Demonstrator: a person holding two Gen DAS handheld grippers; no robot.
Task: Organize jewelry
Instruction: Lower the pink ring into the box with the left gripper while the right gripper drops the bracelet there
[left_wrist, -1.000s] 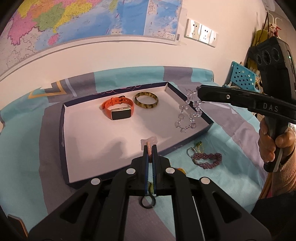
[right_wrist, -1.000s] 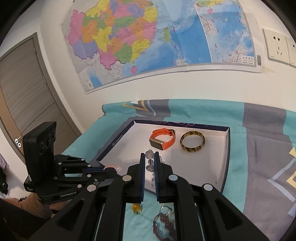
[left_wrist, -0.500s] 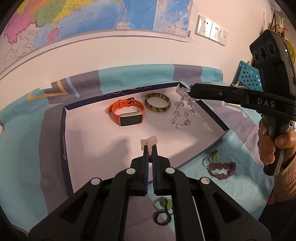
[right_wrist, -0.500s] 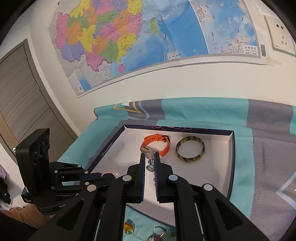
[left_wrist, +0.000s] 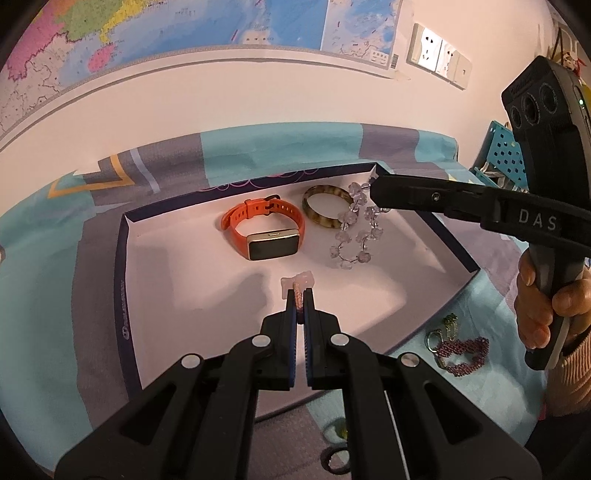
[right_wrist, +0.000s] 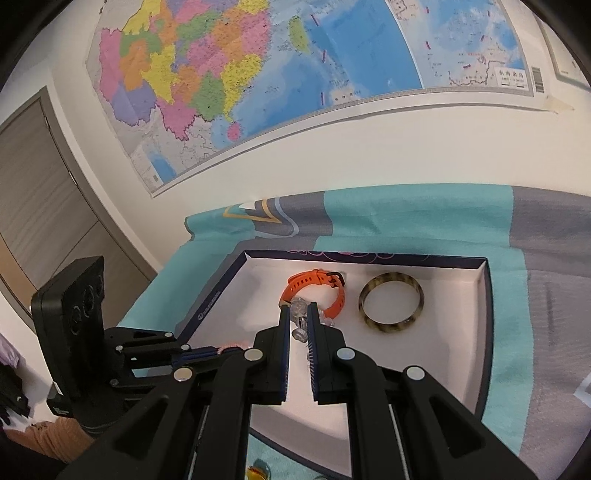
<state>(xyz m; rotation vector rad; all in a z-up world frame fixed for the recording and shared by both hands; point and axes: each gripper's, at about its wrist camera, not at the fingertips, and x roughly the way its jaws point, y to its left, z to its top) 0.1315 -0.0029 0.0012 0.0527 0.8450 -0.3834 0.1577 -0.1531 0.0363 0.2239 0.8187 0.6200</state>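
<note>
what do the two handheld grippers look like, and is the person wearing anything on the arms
Both grippers are matte black plastic with round silver bolt heads on angular, cut-out linkages. The left gripper and right gripper have slim black fingers lined with ribbed blue pads. Seen from the left wrist, the right one shows white "DAS" lettering, a pistol-style handle and a black camera block with round lenses and a small green light. A ribbed pinkish-orange sleeve shows at the wrist.

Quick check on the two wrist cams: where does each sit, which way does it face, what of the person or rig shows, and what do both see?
Left wrist: on the left gripper, looking down along its jaws into the tray; shows the right gripper and a hand.
Right wrist: on the right gripper, looking down into the tray from the other side; shows the left gripper and an orange sleeve.
Shared: tray, watch, bangle, map.
</note>
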